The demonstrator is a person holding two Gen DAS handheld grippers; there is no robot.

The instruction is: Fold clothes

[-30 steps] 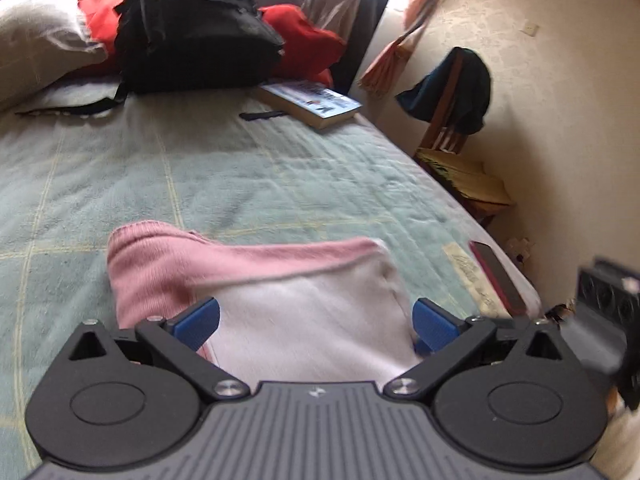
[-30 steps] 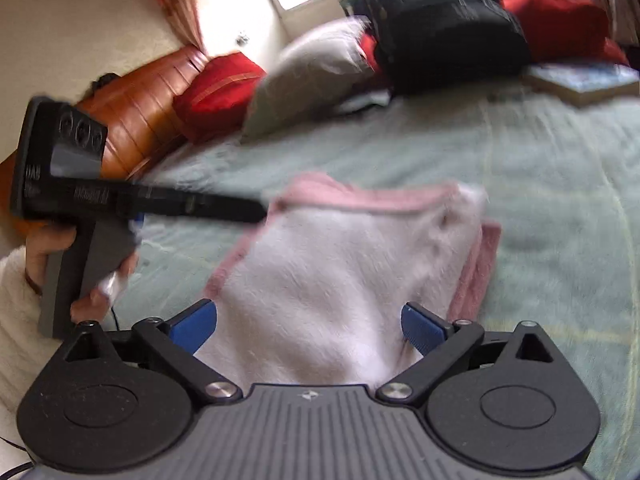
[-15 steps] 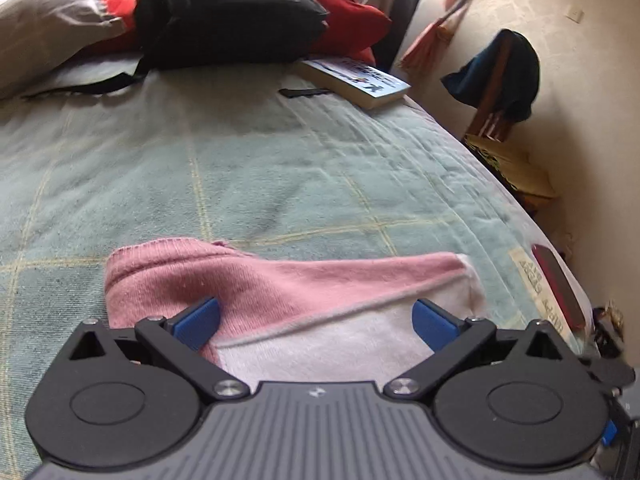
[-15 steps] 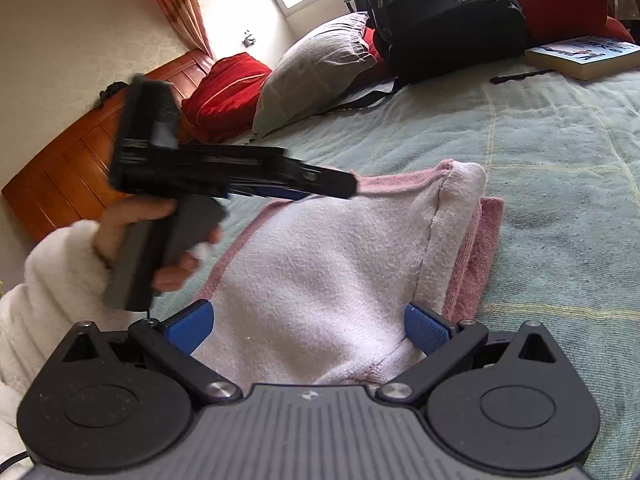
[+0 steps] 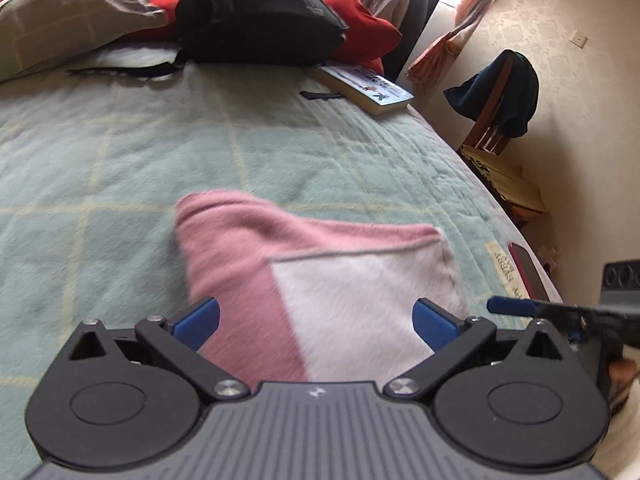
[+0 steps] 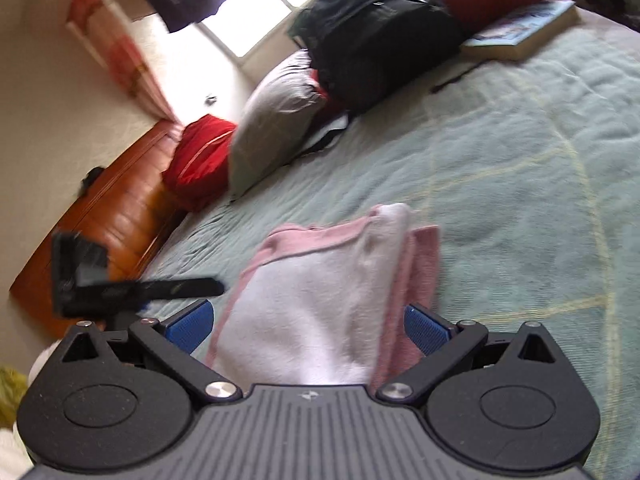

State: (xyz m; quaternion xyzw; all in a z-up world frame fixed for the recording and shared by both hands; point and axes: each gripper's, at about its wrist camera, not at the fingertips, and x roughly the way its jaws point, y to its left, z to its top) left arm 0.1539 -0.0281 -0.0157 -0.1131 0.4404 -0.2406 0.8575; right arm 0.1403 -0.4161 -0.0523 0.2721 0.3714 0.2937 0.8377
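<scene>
Pink and white terry cloth fills the space ahead of the left tool [image 5: 316, 322] in its own wrist view: the garment [image 5: 320, 280] lies on the green bed cover [image 5: 120, 152], already doubled over, with a white panel nearest the right-hand blue pad and a pink layer running under it toward the left-hand pad. Both pads stand wide apart and grip nothing; whether they touch the cloth I cannot tell. Just off to the right of this tool the other tool reaches in as a dark bar with a blue tip. Far ahead sit a black backpack [image 5: 256, 8], a book [image 5: 368, 88] and a pillow [image 5: 68, 12], well apart from the garment. From the right wrist view, the right tool [image 6: 308, 326] is likewise spread wide and empty, with the garment [image 6: 320, 304] directly between and beyond its pads: white layer on top, pink edges showing on both sides and a rounded fold at the far end. The left tool [image 6: 218, 287] hovers to the left, near the cloth's left edge, blurred. Judging from the stacked layers, at least one fold looks done; the bundle is still uneven, so a further fold or a squaring-up seems to remain, and neither tool has a hold on it now.
</scene>
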